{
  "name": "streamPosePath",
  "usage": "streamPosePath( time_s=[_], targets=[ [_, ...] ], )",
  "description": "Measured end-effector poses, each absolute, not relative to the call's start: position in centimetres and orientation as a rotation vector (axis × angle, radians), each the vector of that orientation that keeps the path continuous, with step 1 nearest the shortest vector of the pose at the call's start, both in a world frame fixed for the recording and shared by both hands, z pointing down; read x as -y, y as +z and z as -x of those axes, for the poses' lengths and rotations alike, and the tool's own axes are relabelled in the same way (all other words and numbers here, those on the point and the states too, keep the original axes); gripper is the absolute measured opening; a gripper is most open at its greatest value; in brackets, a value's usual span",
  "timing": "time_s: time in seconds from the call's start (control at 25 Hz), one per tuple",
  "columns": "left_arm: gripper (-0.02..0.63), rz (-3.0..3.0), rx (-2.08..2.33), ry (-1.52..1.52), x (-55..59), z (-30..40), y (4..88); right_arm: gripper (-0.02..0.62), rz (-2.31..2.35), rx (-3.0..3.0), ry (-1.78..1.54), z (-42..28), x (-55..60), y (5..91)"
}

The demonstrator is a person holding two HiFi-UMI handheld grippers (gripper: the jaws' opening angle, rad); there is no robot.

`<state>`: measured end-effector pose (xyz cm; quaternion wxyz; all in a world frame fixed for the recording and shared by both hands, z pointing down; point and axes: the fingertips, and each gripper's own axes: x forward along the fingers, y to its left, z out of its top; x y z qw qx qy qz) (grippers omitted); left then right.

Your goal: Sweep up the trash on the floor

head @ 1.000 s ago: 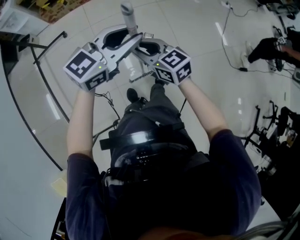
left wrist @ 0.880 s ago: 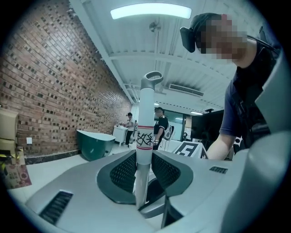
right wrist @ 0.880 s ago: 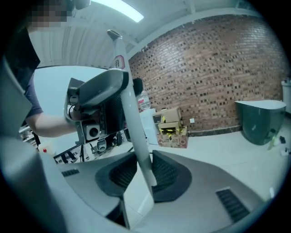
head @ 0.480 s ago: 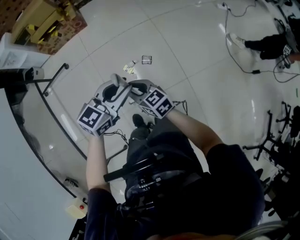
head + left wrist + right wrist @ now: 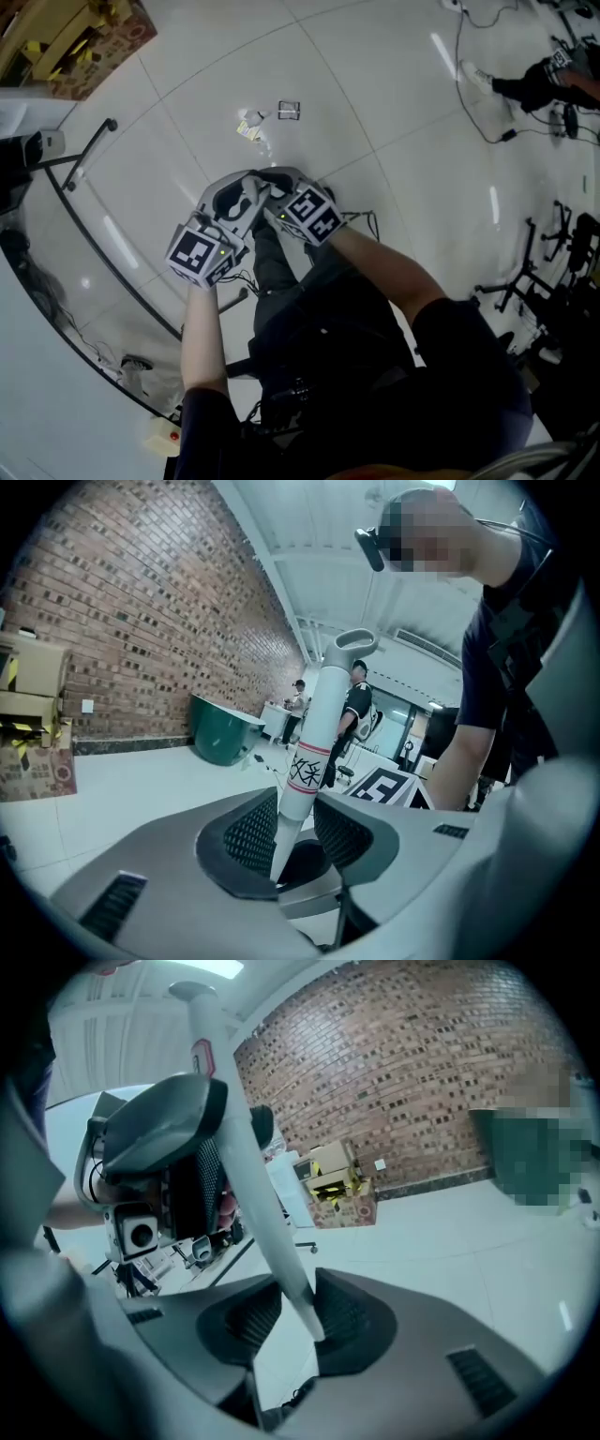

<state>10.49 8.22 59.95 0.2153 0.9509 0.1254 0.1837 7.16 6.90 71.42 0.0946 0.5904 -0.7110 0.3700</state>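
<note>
Small scraps of trash (image 5: 251, 128) and a little square wrapper (image 5: 289, 110) lie on the white tiled floor ahead of my feet. My left gripper (image 5: 230, 202) and right gripper (image 5: 279, 187) are held close together below my chest. Both clamp the same white handle (image 5: 247, 190). In the left gripper view the labelled handle (image 5: 309, 752) rises from between the pads of the left gripper (image 5: 295, 832). In the right gripper view the handle (image 5: 246, 1176) slants up from the pads of the right gripper (image 5: 300, 1312). The tool's lower end is hidden.
A cardboard box (image 5: 89, 42) stands at the top left by a brick wall. A black curved rail (image 5: 94, 159) runs along the left. Cables (image 5: 469, 84) and another person's shoe (image 5: 478, 75) are at the top right, equipment stands (image 5: 562, 272) at the right. A green bin (image 5: 220, 728) sits by the wall.
Both grippers have come down together with the handle, from close under the head camera to lower over the floor. The trash has come into view ahead.
</note>
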Motion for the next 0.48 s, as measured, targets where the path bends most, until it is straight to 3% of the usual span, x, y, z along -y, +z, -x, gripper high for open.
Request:
streamPosePath(
  time_s=[0.48],
  targets=[
    [0.112,-2.516,-0.505,0.427,-2.4,-11.6,65.1,0.117,-1.921,1.922,0.989,-8.5,-2.2,76.1]
  ],
)
